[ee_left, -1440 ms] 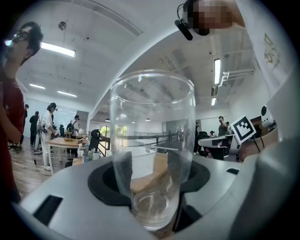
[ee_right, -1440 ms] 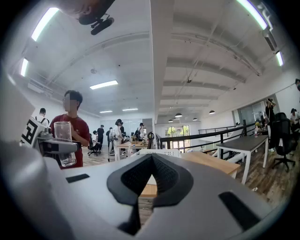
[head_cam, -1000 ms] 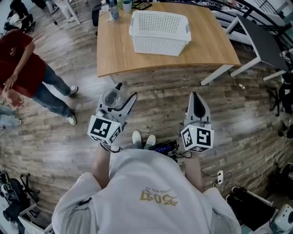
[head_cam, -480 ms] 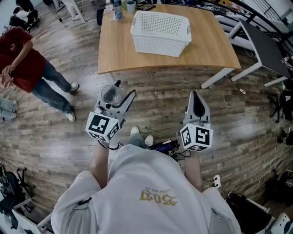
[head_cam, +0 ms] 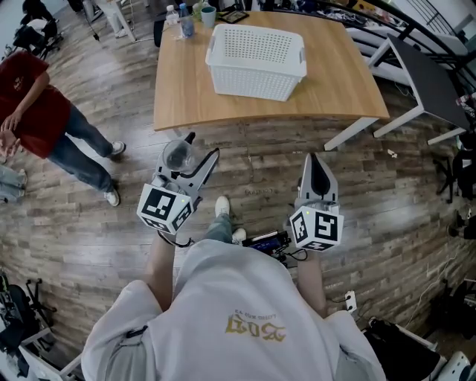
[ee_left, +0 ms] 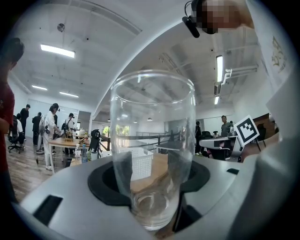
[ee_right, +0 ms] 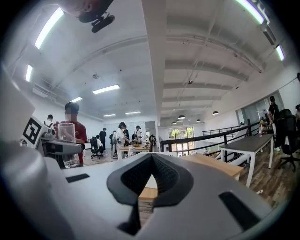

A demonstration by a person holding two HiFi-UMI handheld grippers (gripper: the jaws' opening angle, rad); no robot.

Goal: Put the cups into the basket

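A clear glass cup (head_cam: 179,157) stands upright between the jaws of my left gripper (head_cam: 195,151), which is shut on its base. In the left gripper view the cup (ee_left: 152,122) fills the middle, with the left gripper (ee_left: 151,204) clamped round its foot. My right gripper (head_cam: 317,165) is shut and empty, held level beside the left one above the wooden floor. The right gripper (ee_right: 151,159) shows its pads closed together. The white perforated basket (head_cam: 256,50) sits on the wooden table (head_cam: 335,82) ahead, empty as far as I see. A teal cup (head_cam: 207,13) stands at the table's far left corner.
A plastic bottle (head_cam: 185,21) stands beside the teal cup. A person in a red top (head_cam: 33,119) stands at the left on the floor. A dark table (head_cam: 428,71) is at the right. Cables and gear lie at the lower corners.
The person holding the grippers has taken a step, their feet shifting, and the table has slid slightly in view. The red-topped person moved a little. Both grips are unchanged.
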